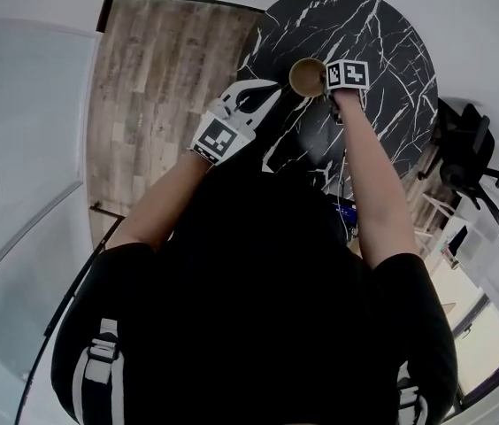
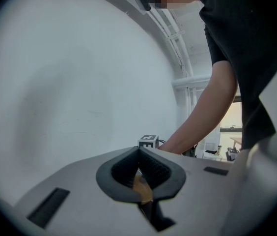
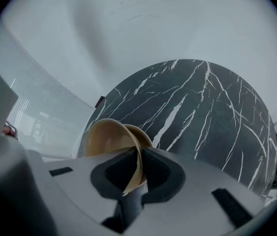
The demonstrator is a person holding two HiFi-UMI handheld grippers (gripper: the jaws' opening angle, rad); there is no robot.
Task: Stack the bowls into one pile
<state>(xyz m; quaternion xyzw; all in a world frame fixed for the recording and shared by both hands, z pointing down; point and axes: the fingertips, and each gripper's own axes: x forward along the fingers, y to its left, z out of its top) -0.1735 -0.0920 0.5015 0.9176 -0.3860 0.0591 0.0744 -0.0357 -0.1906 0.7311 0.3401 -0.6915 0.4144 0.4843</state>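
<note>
A tan bowl (image 1: pixel 303 76) sits over the near edge of the black marble table (image 1: pixel 382 51), between my two grippers. In the right gripper view two nested tan bowls show: the front one (image 3: pixel 110 136) and a second (image 3: pixel 141 135) behind it. My right gripper (image 3: pixel 138 151) (image 1: pixel 336 91) points steeply down with the front bowl's rim between its pads, and a narrow gap shows beside the rim. My left gripper (image 1: pixel 272 87) (image 2: pixel 139 149) reaches in nearly level from the left, its jaws closed on a tan bowl edge (image 2: pixel 142 188).
The round table (image 3: pixel 202 107) stretches bare beyond the bowls. Wood floor (image 1: pixel 152 78) lies to its left and a glass wall (image 3: pixel 35 117) beyond. A black office chair (image 1: pixel 471 140) stands at the table's right. The right gripper's marker cube (image 2: pixel 148 140) and forearm cross ahead of the left gripper.
</note>
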